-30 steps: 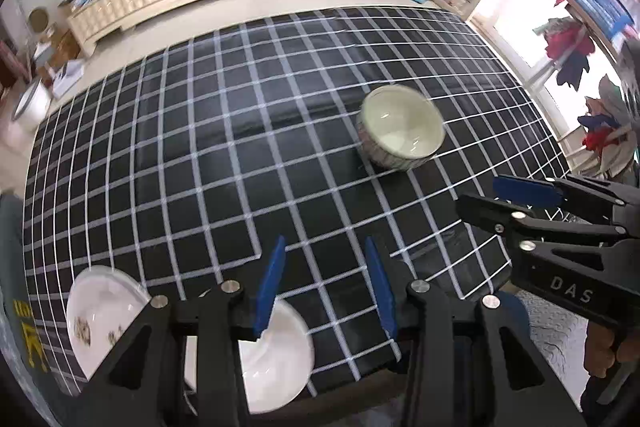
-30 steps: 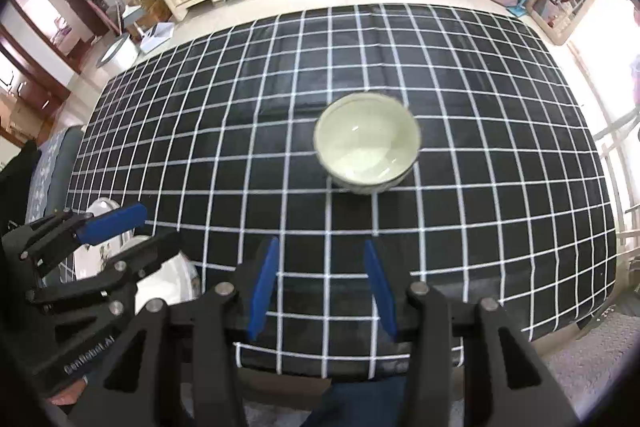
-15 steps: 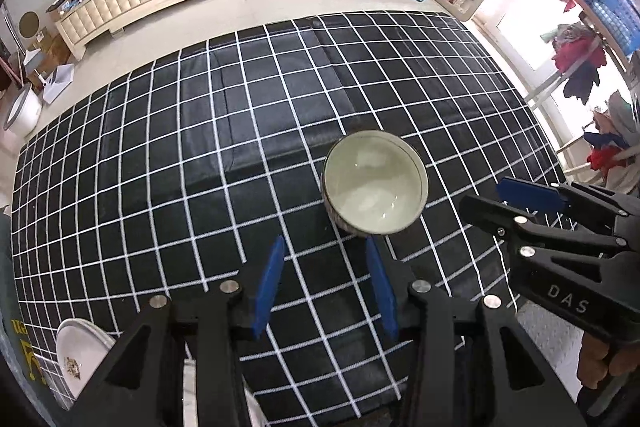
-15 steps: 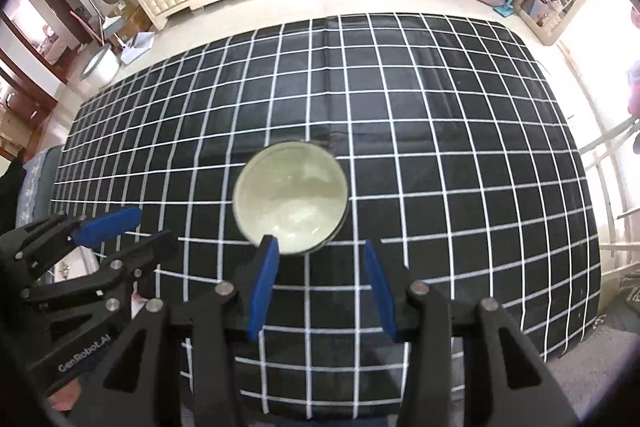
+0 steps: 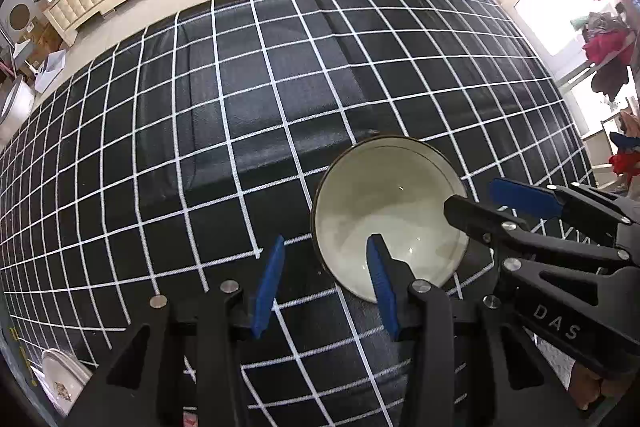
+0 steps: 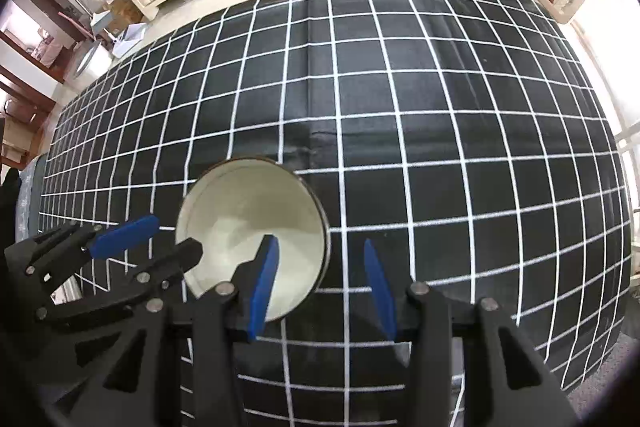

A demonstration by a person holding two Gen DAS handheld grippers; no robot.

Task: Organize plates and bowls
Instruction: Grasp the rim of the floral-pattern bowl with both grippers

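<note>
Bowl [image 5: 390, 211] sits on checked tablecloth [image 5: 240, 107]; left gripper [image 5: 326, 281] and right gripper [image 6: 320, 283] straddle its rim, jaws open.

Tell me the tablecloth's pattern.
Black tablecloth with a white grid; clearest in the right wrist view.

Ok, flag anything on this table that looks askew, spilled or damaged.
Nothing stands out. The bowl sits upright and empty on the checked cloth, with no chips or spills showing. The cloth only has fold creases. A plate lies at the near left edge.
</note>
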